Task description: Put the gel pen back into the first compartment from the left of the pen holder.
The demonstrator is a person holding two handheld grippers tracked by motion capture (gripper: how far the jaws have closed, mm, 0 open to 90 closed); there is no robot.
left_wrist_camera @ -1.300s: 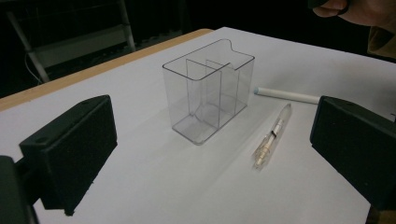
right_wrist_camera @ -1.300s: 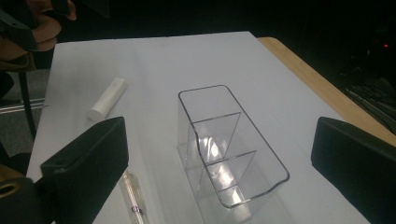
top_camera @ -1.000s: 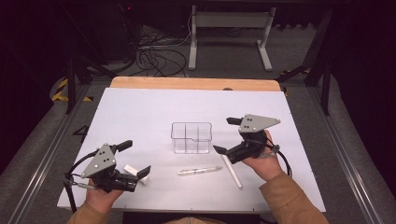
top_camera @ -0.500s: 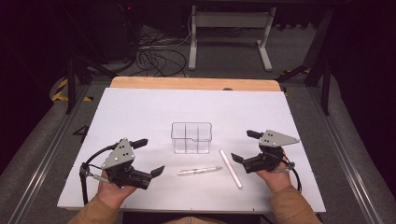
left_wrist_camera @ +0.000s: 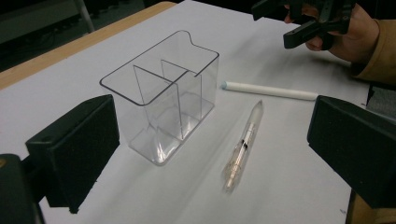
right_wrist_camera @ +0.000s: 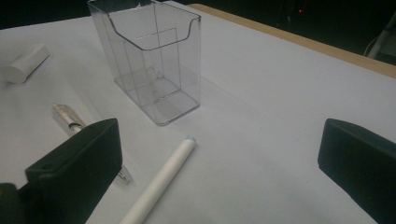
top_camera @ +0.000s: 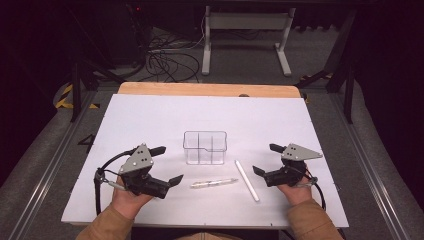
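Lower center of frame, clear pen (top_camera: 214,183) lay left-right, nearer left claw (top_camera: 170,165); both claws wide open, empty, right claw (top_camera: 266,159) beside white pen (top_camera: 247,180).

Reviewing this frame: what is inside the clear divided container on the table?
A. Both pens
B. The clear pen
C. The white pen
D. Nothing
D. The clear container shows bare compartments in the left gripper view, while the clear pen and the white pen both lie flat on the table in front of it, apart from the left hand-held gripper and the right hand-held gripper.
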